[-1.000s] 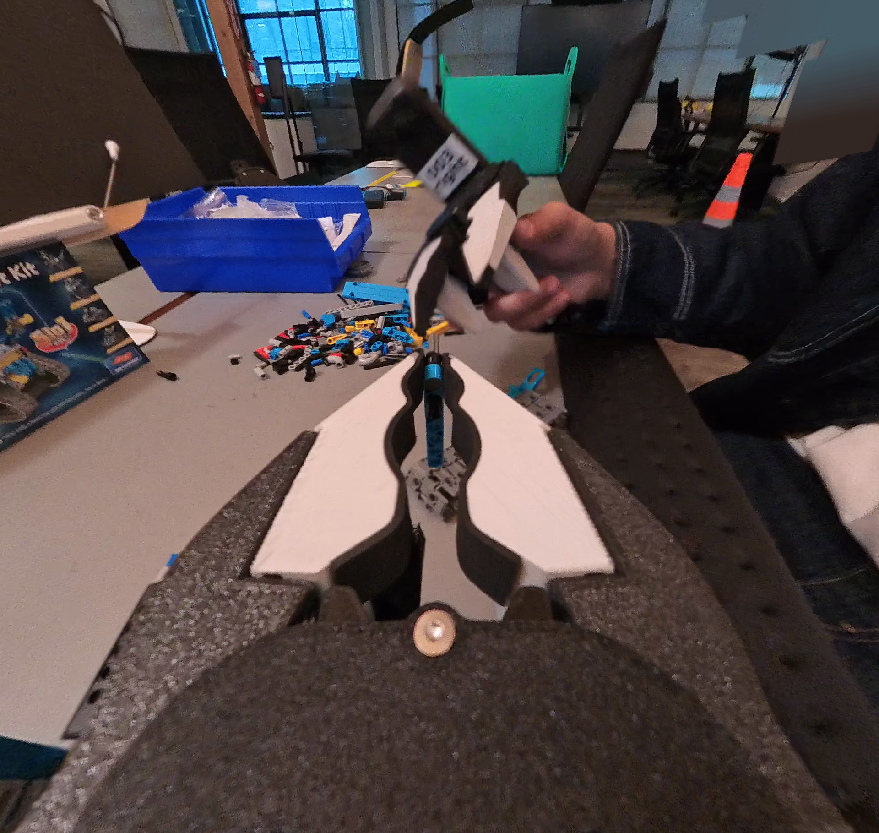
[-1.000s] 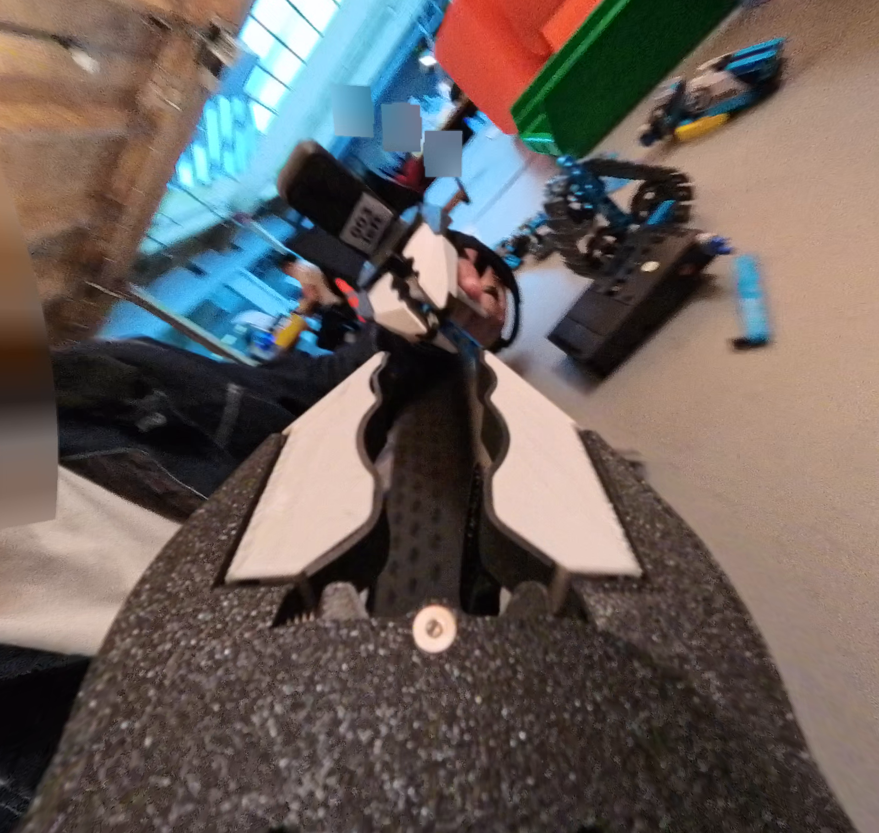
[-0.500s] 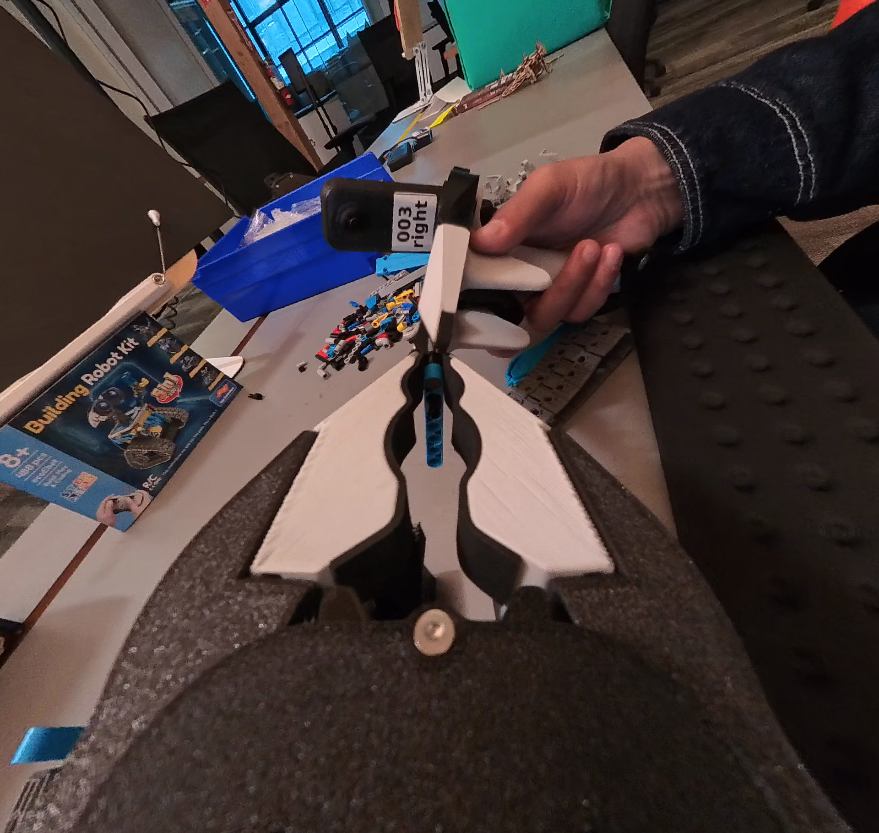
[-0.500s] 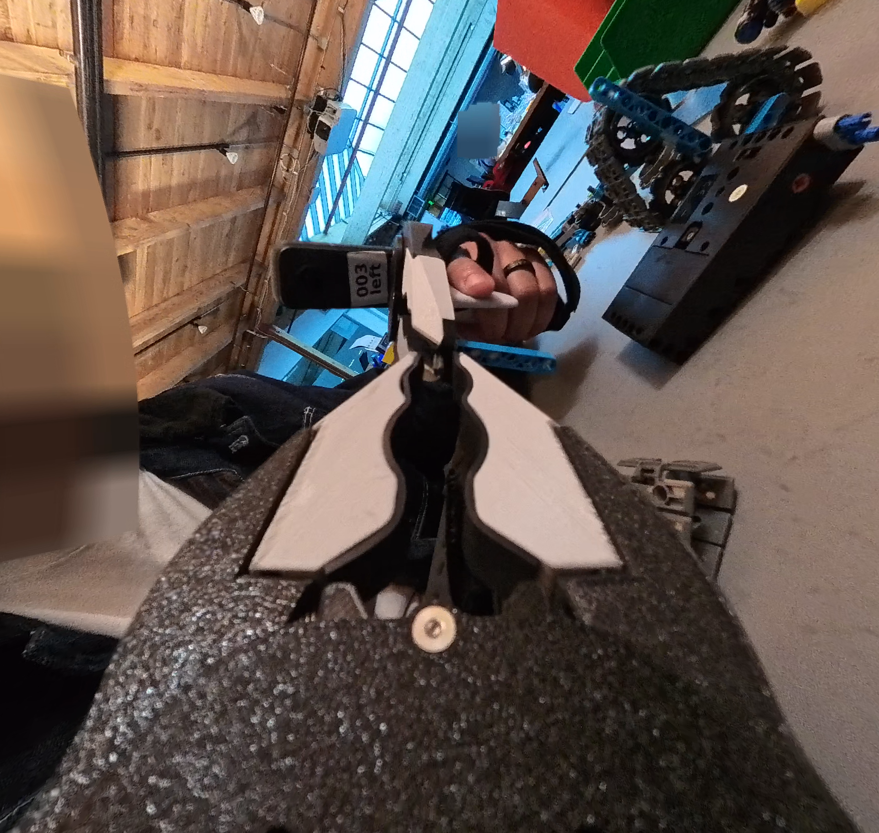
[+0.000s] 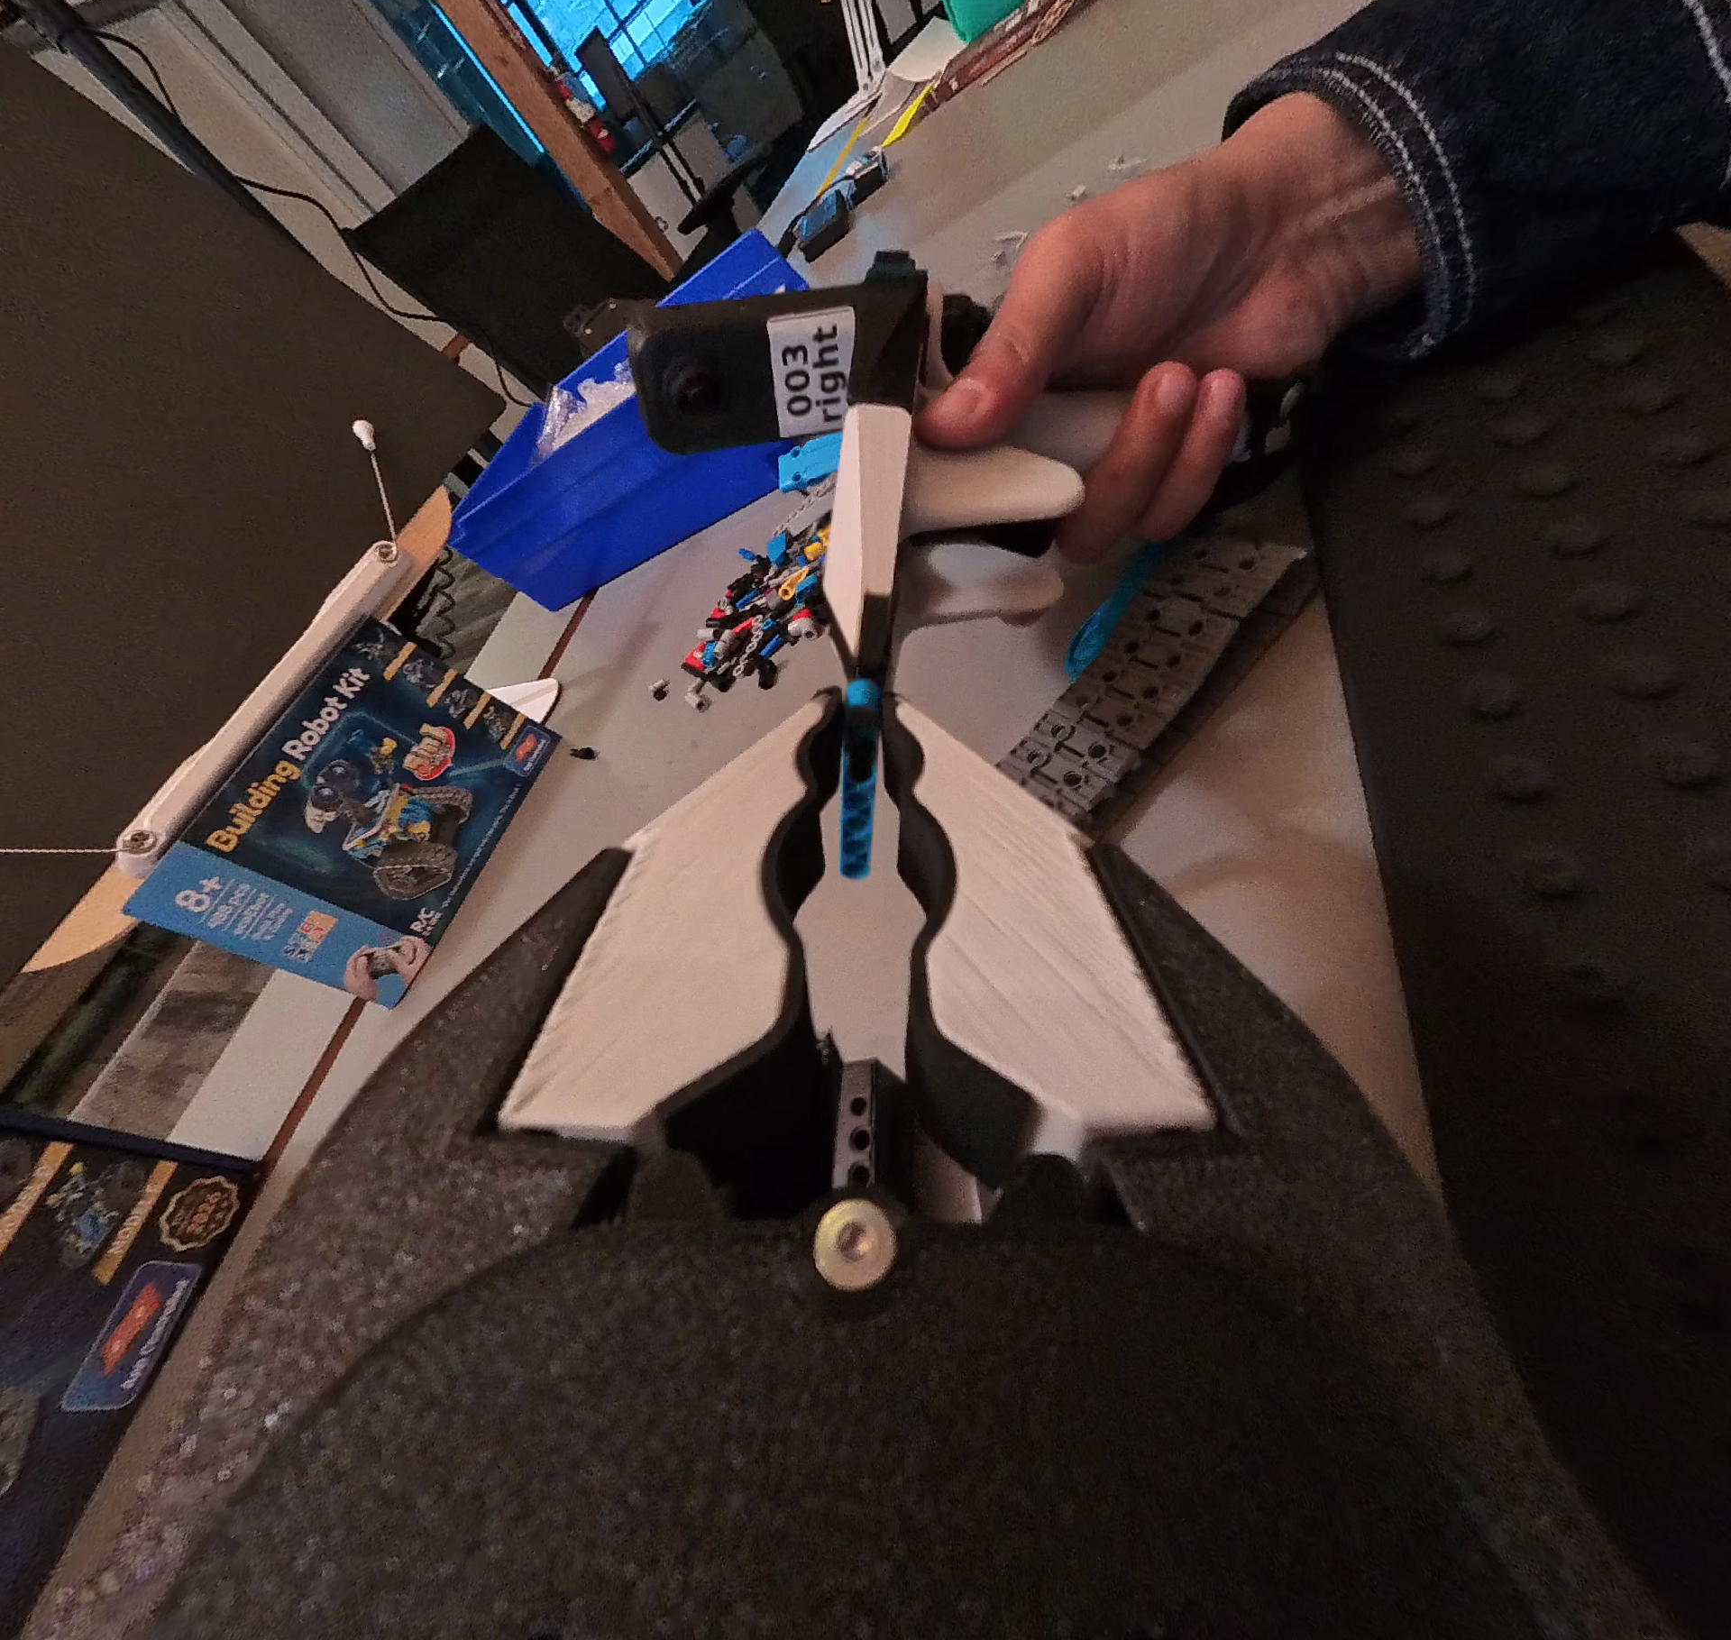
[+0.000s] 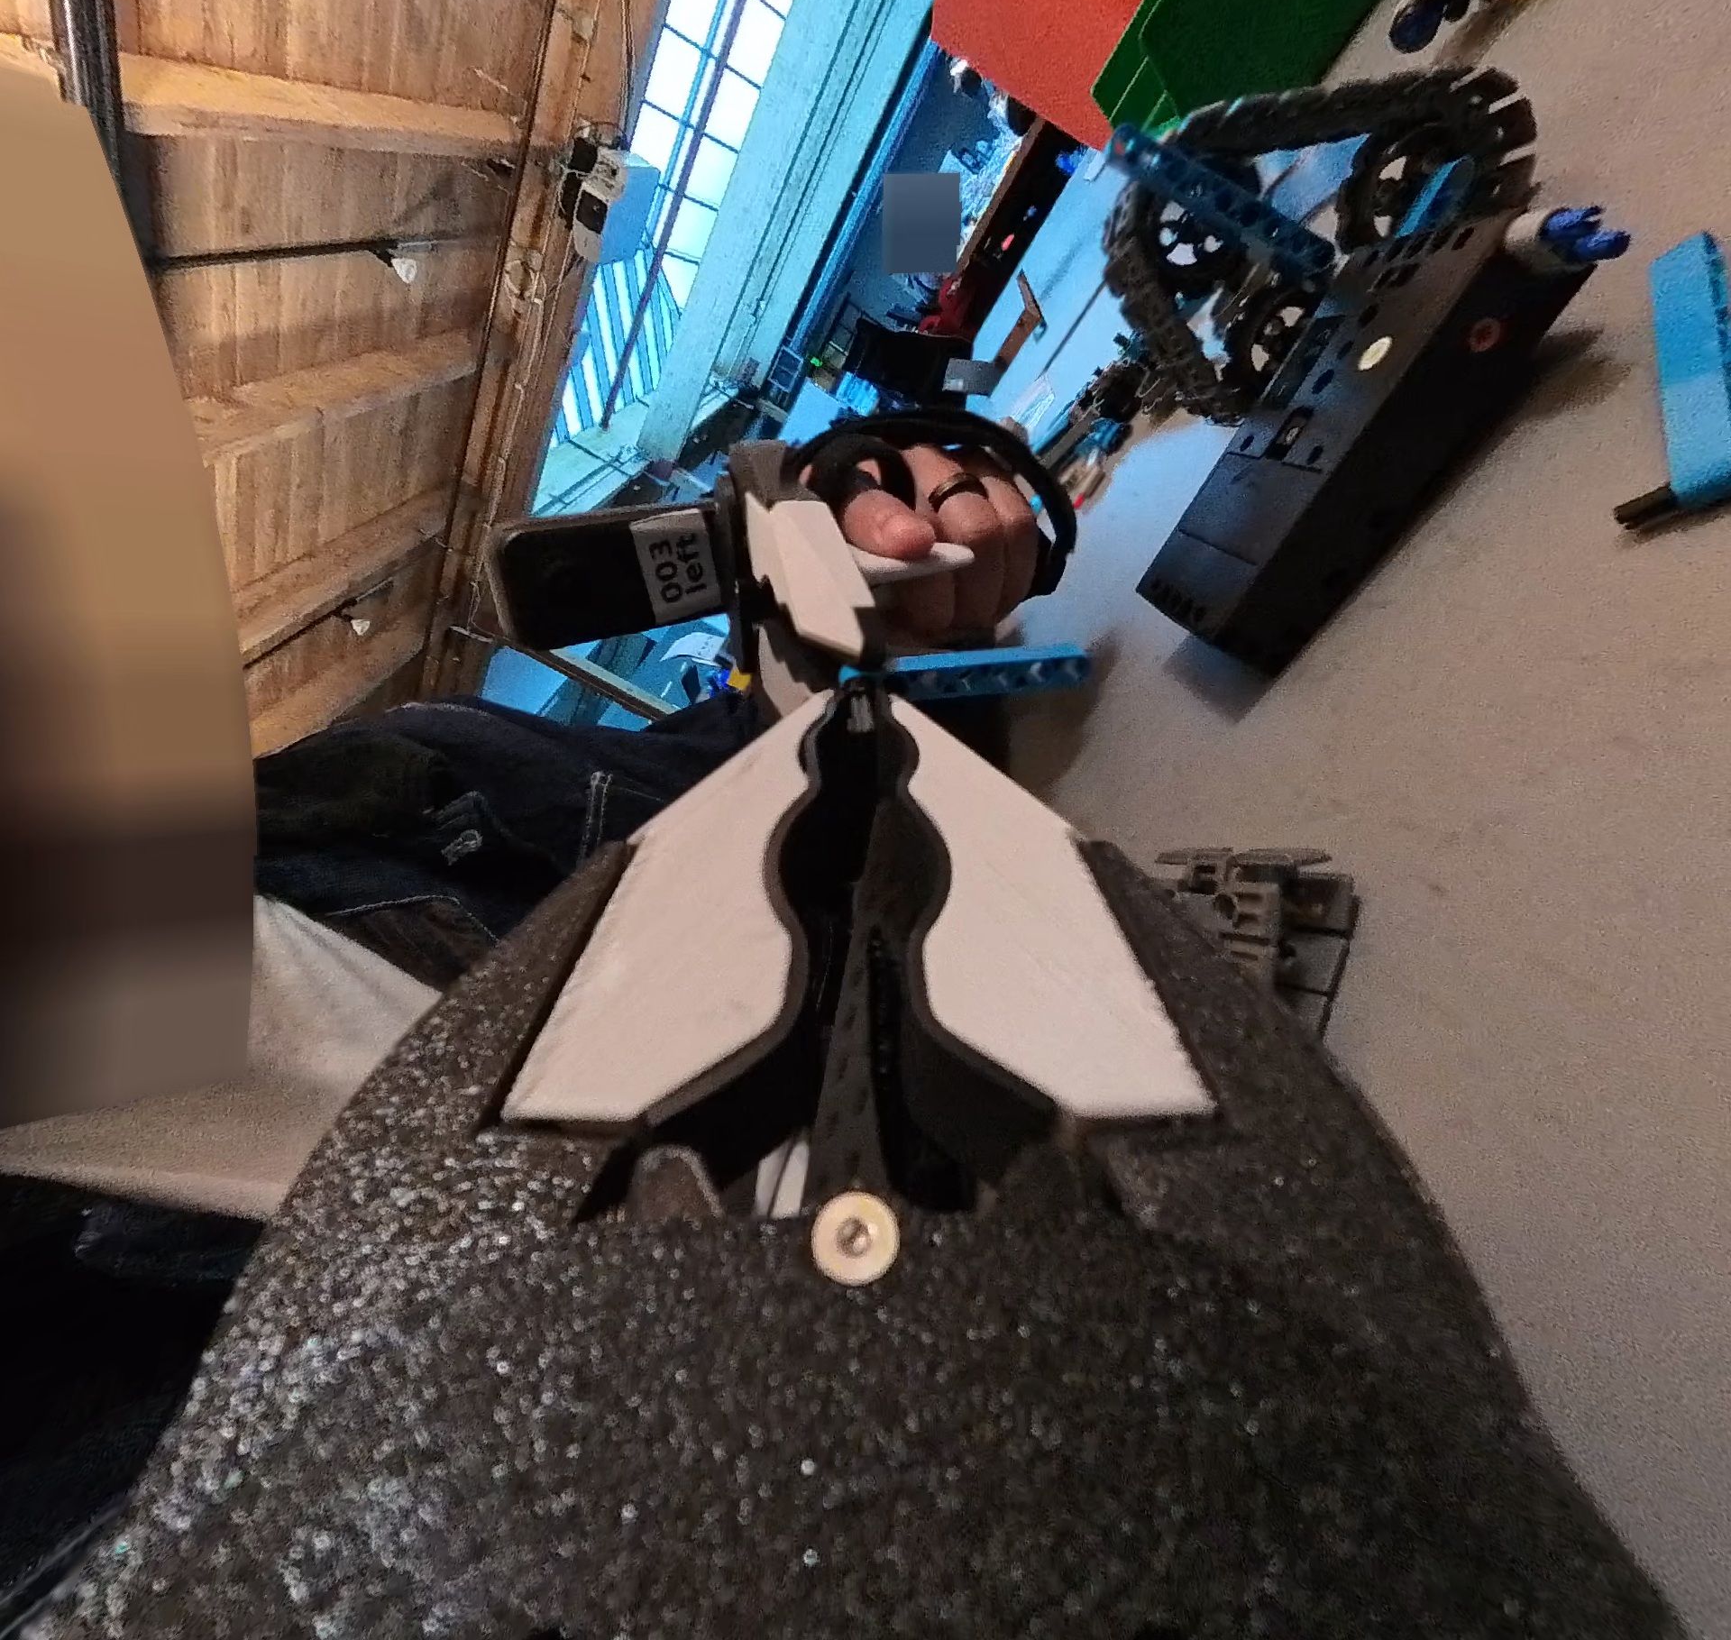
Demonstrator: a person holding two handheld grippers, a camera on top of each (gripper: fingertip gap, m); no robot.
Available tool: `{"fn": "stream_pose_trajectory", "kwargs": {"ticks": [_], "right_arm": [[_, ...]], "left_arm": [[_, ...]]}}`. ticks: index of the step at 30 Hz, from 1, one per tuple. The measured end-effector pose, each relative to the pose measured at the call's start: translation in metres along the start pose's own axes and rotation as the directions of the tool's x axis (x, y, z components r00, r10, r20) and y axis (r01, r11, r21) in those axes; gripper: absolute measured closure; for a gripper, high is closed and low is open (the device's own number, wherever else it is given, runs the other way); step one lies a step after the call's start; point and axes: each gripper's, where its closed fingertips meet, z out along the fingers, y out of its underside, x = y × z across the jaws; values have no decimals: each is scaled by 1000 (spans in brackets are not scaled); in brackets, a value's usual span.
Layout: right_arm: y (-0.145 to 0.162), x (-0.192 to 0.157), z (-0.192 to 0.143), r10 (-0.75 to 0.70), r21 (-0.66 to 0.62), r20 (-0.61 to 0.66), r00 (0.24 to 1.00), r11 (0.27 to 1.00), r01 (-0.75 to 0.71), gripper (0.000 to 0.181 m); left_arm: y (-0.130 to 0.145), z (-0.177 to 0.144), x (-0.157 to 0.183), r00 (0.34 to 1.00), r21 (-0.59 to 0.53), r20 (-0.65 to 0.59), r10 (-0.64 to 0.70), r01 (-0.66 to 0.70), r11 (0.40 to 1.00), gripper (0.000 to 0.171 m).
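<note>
My left gripper (image 5: 860, 705) is shut on a blue perforated beam (image 5: 854, 799), held edge-on between its pads above the table. In the right wrist view the beam (image 6: 983, 663) sticks out sideways from the left gripper (image 6: 857, 649). My right gripper (image 6: 857, 707) meets the beam's end tip to tip. It is shut on a small grey pin (image 6: 857, 716) that sits at the beam's end hole. In the left wrist view the right gripper (image 5: 857, 658) comes down onto the beam's top end, with a person's hand (image 5: 1171, 330) on its handle.
A blue bin (image 5: 599, 490), a pile of small parts (image 5: 759, 611), a kit box (image 5: 347, 808) and a grey track strip (image 5: 1152, 658) lie on the table. A black mat (image 5: 1546, 752) lies at the right. A tracked model on a black block (image 6: 1358, 396), a blue plate (image 6: 1695, 377) and grey parts (image 6: 1255, 902) lie nearby. The tips of both grippers are at nearly the same place. Left tips and right tips are each some 15 centimetres from the blue plate (image 6: 1695, 377).
My right gripper went from open to shut and now pinches the grey pin at the beam's end. Both grippers tilted and drew together. The left kept its hold on the beam.
</note>
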Motion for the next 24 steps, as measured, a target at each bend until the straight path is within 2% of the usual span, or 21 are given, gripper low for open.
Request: {"fn": "stream_pose_trajectory", "kwargs": {"ticks": [3, 8, 15, 17, 19, 20, 22, 23, 24], "right_arm": [[1, 0, -2, 7, 0, 6, 1000, 1000, -7, 178], [1, -18, 1, 50, -10, 141, 989, 999, -49, 177], [3, -18, -4, 45, -50, 147, 988, 998, -38, 178], [-14, -15, -25, 48, 43, 127, 991, 998, -54, 181], [-25, -9, -55, -3, 87, 38, 999, 996, -1, 179], [-24, -11, -62, -18, 73, 14, 1000, 997, 17, 179], [-29, -8, -73, -92, 45, -119, 989, 994, 98, 178], [-36, -3, -83, -129, 35, -215, 968, 990, 140, 177], [-45, 17, -104, -187, -5, -425, 885, 979, 205, 178]], "left_arm": [[0, 0, 2, 1000, -1, -16, -21, 21, 1000, 166], [-17, -9, 0, 999, 67, -19, -43, 44, 997, 166], [-20, -15, 3, 996, 72, -47, -71, 74, 995, 166], [-23, -26, -7, 993, 118, -29, -114, 116, 986, 166], [-29, -49, -25, 971, 207, -29, -235, 236, 949, 166], [-27, -56, -31, 966, 221, -16, -260, 257, 941, 166], [-25, -55, -29, 964, 214, -17, -264, 262, 941, 166], [-21, -50, -25, 966, 185, -19, -257, 256, 949, 166], [-16, -44, -23, 969, 154, -19, -247, 247, 957, 166]]}}
